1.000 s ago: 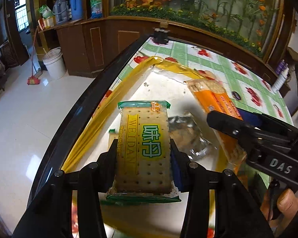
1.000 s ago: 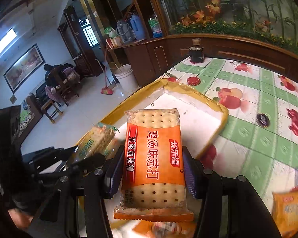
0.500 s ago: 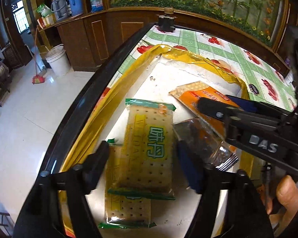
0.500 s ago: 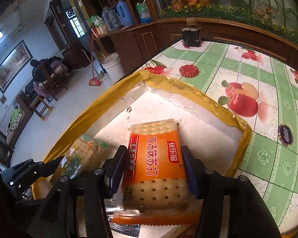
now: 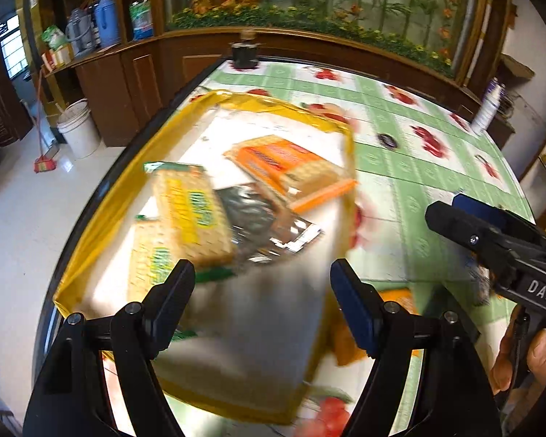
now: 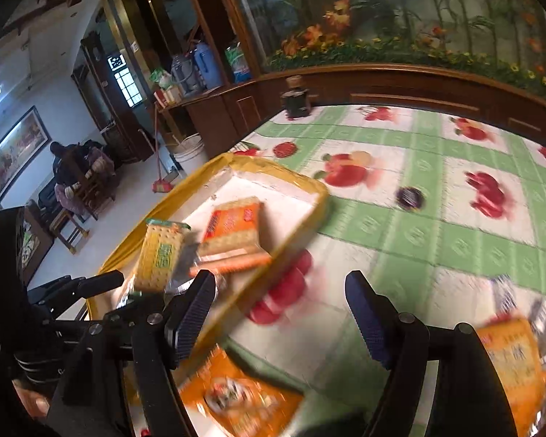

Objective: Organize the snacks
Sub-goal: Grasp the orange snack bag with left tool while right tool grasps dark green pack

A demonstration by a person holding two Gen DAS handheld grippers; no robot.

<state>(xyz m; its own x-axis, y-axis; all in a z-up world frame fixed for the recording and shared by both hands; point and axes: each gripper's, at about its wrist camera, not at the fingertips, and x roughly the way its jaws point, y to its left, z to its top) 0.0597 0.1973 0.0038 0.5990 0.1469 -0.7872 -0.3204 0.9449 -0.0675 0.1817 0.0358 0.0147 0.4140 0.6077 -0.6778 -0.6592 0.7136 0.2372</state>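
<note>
Green cracker pack (image 5: 185, 207) and orange cracker pack (image 5: 291, 167) lying in the yellow-rimmed tray (image 5: 102, 211), at eleven and one o'clock of the left claw (image 5: 262, 302), overlapping a silver wrapper (image 5: 265, 225); dropped loosely, likely just to gather snacks. Left claw spread, empty. Right claw (image 6: 280, 313) just been opening, nothing between, above the worktop (image 6: 436, 247); loose orange packets (image 6: 240, 397) at six o'clock, probably next.

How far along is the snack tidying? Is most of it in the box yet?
Partly done. The yellow-edged box holds two green cracker packs, an orange cracker pack and a silver packet. Both the left gripper and right gripper have just opened and hold nothing. Orange packets on the table are left.
</note>
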